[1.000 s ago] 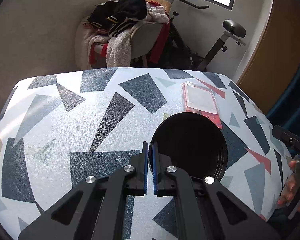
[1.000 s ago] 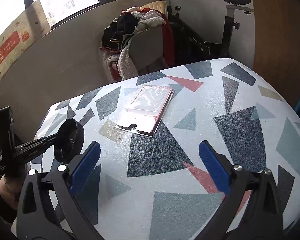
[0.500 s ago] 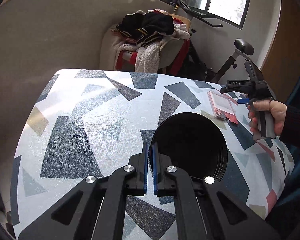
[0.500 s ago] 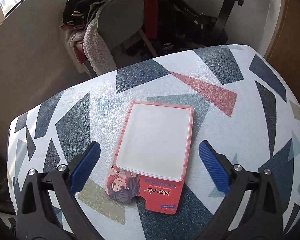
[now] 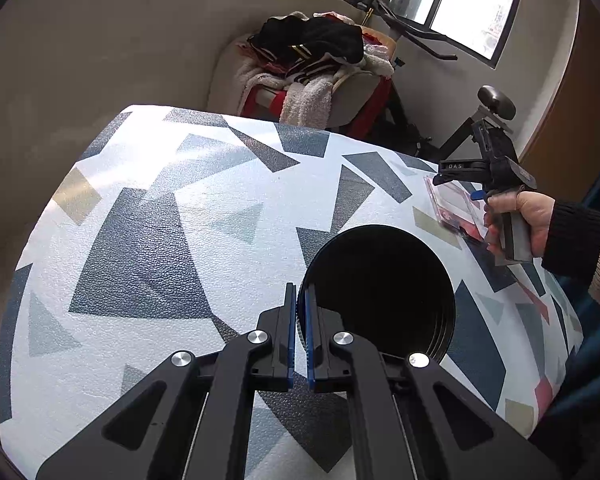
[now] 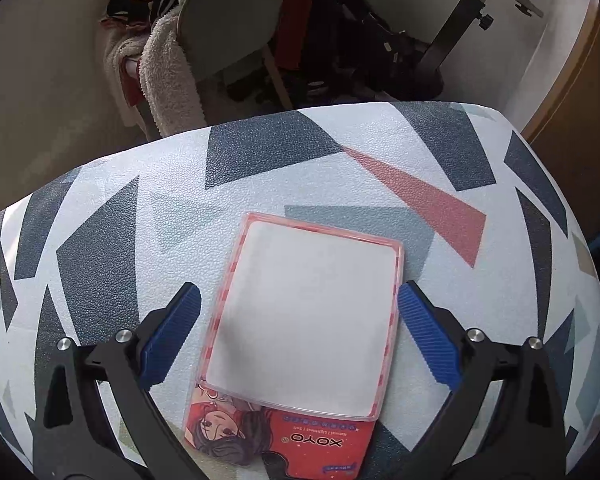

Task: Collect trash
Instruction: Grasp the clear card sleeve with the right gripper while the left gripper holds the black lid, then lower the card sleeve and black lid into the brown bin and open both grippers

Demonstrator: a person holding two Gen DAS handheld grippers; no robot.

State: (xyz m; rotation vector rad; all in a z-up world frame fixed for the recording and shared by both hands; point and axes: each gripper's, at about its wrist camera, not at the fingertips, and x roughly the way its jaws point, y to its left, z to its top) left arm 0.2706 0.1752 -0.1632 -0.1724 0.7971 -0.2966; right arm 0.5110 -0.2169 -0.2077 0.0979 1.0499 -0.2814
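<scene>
Packaging (image 6: 304, 320) lies flat on the worktop (image 6: 100, 248) between the wide-spread right tongs (image 6: 300, 320) — thin and flush, it may slide or buckle when pinched. Left tongs (image 5: 299, 340) clamp the black bin's (image 5: 380, 292) rim — tilting could spill.

Daylight reaches me from the window (image 5: 472, 4) far beyond my left jaws, blown out to plain white. It falls bright on the patterned desk (image 5: 172, 216) ahead of them, with a soft sheen on its pebbled skin. The black bin (image 5: 380, 292) just right of those jaws is a featureless dark hole. Both pictures are sharp at the middle; the fisheye bows the desk's edges and darkens the corners. Between my right jaws, the blister pack (image 6: 308, 320) shows milky glare.
</scene>
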